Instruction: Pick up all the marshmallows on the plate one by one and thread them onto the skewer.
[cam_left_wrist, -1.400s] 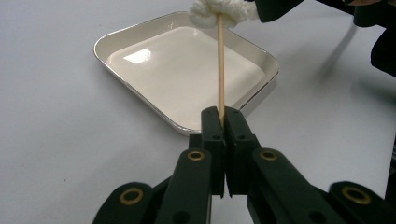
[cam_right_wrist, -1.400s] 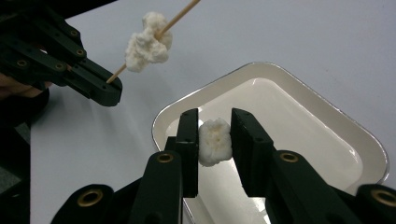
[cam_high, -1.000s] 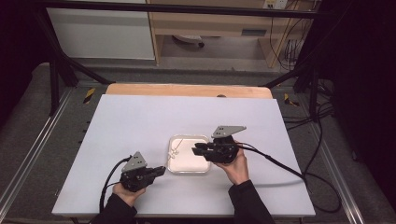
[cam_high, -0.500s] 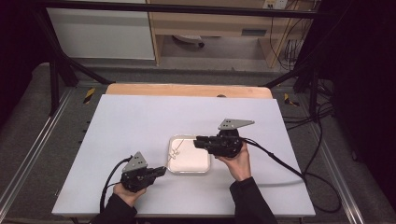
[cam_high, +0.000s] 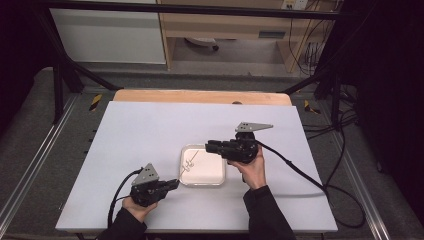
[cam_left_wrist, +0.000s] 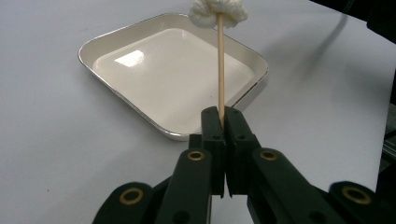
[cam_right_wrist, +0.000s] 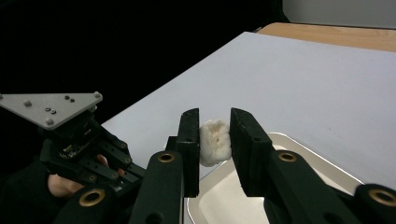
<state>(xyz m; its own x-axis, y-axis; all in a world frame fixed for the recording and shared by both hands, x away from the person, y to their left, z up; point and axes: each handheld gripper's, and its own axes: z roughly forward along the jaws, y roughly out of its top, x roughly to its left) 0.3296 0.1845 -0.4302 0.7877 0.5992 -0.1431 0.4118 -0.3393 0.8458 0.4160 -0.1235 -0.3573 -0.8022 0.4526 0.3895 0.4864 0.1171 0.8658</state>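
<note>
A thin wooden skewer (cam_left_wrist: 221, 70) stands up between the jaws of my left gripper (cam_left_wrist: 223, 114), which is shut on its lower end. A white fluffy lump (cam_left_wrist: 217, 11) sits on the skewer's tip, over the tray. The tray (cam_high: 212, 172) is white, shallow and square, and it lies mid-table. In the high view my left gripper (cam_high: 175, 183) is at the tray's near left corner, and the skewer (cam_high: 186, 169) slants over the tray. My right gripper (cam_high: 209, 146) hovers at the tray's far right, pointing left. It is shut on a second white lump (cam_right_wrist: 215, 142), held above the tray's rim (cam_right_wrist: 303, 149).
The white tabletop (cam_high: 150, 130) has open room to the left of the tray and beyond it. A wooden strip (cam_high: 200, 96) runs along the far edge. The right gripper's cable (cam_high: 300, 175) trails across the table's right side.
My right gripper has lifted a little and drawn back from the tray's middle toward its far right, the lump still in its jaws. The left gripper and skewer have stayed put.
</note>
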